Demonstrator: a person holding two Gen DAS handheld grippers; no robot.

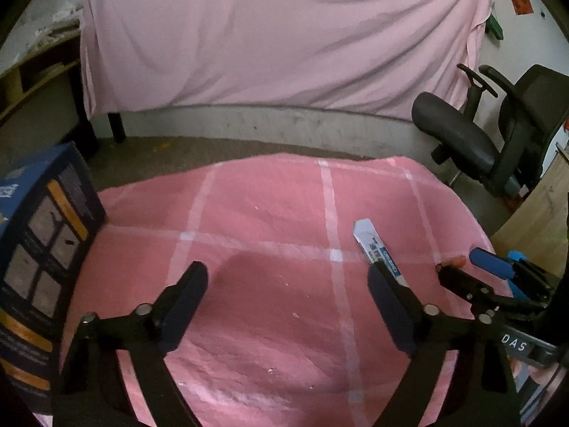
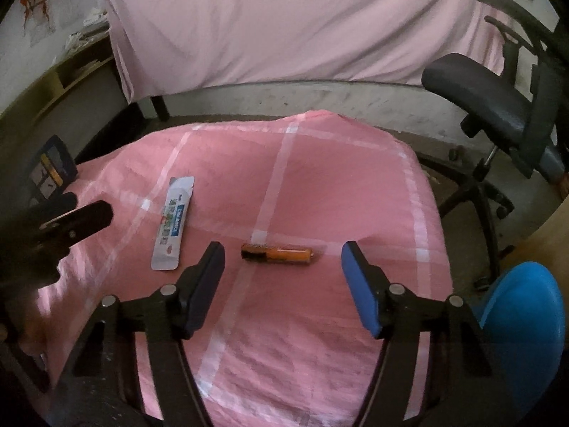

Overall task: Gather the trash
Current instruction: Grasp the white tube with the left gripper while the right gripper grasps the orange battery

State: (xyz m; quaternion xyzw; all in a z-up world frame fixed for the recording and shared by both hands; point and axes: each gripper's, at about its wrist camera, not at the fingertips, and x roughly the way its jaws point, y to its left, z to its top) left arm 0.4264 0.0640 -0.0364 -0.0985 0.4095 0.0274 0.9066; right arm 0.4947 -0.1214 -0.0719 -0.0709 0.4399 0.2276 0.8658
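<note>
Pink checked cloth covers the small table, with a paler pink sheet hung behind it and a dark office chair at about two o'clock.

On that cloth lie two pieces of trash. An orange battery rests near the middle, its long axis running nine to three o'clock, crosswise to the line of the right gripper. It sits at twelve o'clock from that gripper, just beyond the fingertips and centred on the gap between them. The jaws stand wide with nothing in them, so, as I judge it, a short push forward and down would bring the battery between the pads, which would close along its length rather than across it unless the wrist rolls.

At ten o'clock from the battery lies a white wrapper, a flat strip with its long axis running roughly twelve to six. In the left wrist view the same wrapper shows at one o'clock from the left gripper, its near end hidden behind the right-hand finger, so it lies off to the side of the gap, not within it. This gripper's jaws are also wide and empty.

A dark blue box stands at nine o'clock on the table's left edge, perhaps the bin.
</note>
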